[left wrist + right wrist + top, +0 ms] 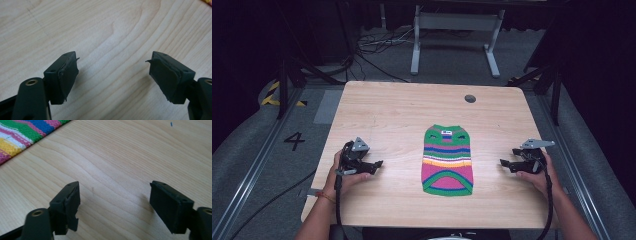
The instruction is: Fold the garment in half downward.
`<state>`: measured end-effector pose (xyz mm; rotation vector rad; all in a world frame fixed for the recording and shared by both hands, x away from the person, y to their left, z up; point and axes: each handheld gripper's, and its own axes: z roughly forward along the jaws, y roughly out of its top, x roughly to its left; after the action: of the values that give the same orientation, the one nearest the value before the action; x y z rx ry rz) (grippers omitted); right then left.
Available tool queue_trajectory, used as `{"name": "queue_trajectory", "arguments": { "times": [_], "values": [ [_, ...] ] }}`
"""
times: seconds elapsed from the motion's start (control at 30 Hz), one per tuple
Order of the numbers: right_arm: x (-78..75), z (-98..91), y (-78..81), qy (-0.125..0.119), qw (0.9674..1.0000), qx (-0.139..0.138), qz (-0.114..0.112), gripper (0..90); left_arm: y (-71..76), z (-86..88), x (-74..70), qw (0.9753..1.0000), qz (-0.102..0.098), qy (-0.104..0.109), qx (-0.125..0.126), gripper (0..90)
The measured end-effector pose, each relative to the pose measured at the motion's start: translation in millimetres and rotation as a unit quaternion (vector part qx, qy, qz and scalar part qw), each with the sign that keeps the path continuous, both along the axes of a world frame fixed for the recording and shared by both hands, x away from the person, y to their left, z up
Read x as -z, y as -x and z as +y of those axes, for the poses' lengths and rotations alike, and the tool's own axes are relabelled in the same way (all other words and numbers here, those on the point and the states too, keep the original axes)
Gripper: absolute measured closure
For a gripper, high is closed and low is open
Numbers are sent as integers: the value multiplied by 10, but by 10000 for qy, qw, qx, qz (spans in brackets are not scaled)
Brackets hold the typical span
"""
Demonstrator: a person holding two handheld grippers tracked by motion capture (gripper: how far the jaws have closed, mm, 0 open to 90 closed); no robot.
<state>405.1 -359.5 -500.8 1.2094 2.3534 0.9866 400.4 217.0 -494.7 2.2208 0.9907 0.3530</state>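
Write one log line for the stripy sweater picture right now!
striped sweater: flat mid-table, untouched | left gripper: open, empty | right gripper: open, empty | table

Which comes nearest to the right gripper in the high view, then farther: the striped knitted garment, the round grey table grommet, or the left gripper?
1. Striped knitted garment, flat at table centre.
2. Round grey table grommet, near the far edge.
3. Left gripper, across the table beyond the garment.
Measured from the right gripper.

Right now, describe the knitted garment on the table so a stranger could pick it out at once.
Start at the pale wooden table and look to its middle, between the left hand-held gripper and the right hand-held gripper. There lies a small striped knitted garment, flat and apart from both. Its bands of green, pink, blue and yellow are the sole bright colours on the bare wood.
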Motion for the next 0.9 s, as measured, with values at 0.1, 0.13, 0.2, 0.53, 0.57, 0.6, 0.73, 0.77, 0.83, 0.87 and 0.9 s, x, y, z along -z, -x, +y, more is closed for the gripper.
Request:
{"name": "queue_trajectory", "arguments": {
  "times": [0.1,0.13,0.2,0.53,0.57,0.6,0.73,0.77,0.83,0.87,0.9],
  "values": [
    [-50,43,10,-37,9999,-96,12,286,-15,-31,-30,9999,-14,-63,123,265],
    [-50,43,10,-37,9999,-96,12,286,-15,-31,-30,9999,-14,-63,123,276],
    [-101,70,0,-76,9999,-140,-22,296,-38,-43,-73,9998,26,-26,181,304],
    [-296,225,-94,-50,9994,-310,-145,340,-241,-253,-280,9991,-153,-50,389,321],
    [-305,250,-112,-62,9993,-339,-115,343,-264,-281,-295,9990,-150,-50,413,322],
    [-316,274,-130,-47,9993,-359,-114,353,-289,-308,-311,9988,-178,-90,444,326],
    [-350,383,-217,9,9988,-476,-95,373,-389,-433,-369,9985,-257,-48,490,338],
    [-356,411,-241,28,9988,-485,-97,374,-420,-465,-382,9983,-249,-66,528,343],
    [-362,436,-268,51,9987,-494,-104,374,-459,-513,-393,9980,-295,-61,560,341],
    [-370,469,-306,43,9986,-518,-130,383,-504,-576,-395,9976,-344,-45,603,341],
    [-368,516,-354,92,9985,-528,-115,382,-533,-609,-388,9975,-288,-42,639,346]
  ]
}}
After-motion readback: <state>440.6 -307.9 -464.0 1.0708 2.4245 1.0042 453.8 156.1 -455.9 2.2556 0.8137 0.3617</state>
